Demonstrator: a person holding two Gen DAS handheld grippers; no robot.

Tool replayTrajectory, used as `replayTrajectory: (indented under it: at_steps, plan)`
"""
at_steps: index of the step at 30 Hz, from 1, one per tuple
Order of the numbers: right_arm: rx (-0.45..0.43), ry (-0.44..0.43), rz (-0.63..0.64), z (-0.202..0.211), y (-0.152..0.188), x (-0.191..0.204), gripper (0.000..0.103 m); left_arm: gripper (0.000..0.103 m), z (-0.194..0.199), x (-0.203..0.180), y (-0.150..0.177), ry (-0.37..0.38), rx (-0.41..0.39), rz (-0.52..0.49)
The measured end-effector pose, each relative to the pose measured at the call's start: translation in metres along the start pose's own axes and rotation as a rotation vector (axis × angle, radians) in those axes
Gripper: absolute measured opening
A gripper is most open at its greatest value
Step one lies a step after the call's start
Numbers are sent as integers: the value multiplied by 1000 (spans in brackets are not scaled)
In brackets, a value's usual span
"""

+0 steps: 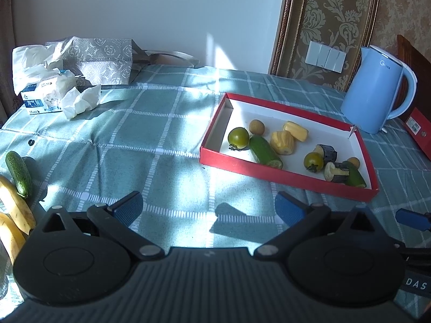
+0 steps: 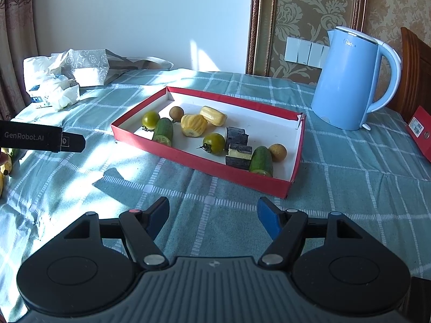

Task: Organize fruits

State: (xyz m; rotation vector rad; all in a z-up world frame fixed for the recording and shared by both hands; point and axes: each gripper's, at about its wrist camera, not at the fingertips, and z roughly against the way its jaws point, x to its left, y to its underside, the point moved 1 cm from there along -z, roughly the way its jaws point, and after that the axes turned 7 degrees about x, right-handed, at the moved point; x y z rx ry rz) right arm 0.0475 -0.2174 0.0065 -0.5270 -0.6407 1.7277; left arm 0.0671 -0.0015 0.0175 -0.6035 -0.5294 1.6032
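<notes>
A red box lid with a white inside (image 1: 285,177) (image 2: 204,168) lies on the checked cloth. It holds two green tomatoes (image 1: 238,137) (image 2: 214,143), cucumber pieces (image 1: 265,152) (image 2: 163,131), yellow ridged pieces (image 1: 282,142) (image 2: 194,125), dark eggplant chunks (image 1: 336,171) (image 2: 238,149) and small brown round fruits (image 1: 256,126) (image 2: 277,152). My left gripper (image 1: 208,210) is open and empty, above the cloth in front of the box. My right gripper (image 2: 212,215) is open and empty, near the box's front edge. A whole cucumber (image 1: 18,173) and bananas (image 1: 16,207) lie at the far left.
A blue electric kettle (image 1: 377,88) (image 2: 353,80) stands behind the box on the right. Tissue packs and crumpled tissues (image 1: 51,86) (image 2: 54,86) and a patterned bag (image 1: 105,59) sit at the back left. A red box (image 1: 421,132) (image 2: 421,132) lies at the right edge.
</notes>
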Motion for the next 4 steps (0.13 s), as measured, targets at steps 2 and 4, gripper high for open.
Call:
replayTrajectory:
  at_steps: [2, 4]
  plan:
    - [0, 0, 0, 0, 0, 0, 72, 103, 0, -1, 0, -4, -5, -2]
    - [0, 1, 0, 0, 1, -1, 72, 103, 0, -1, 1, -11, -8, 4]
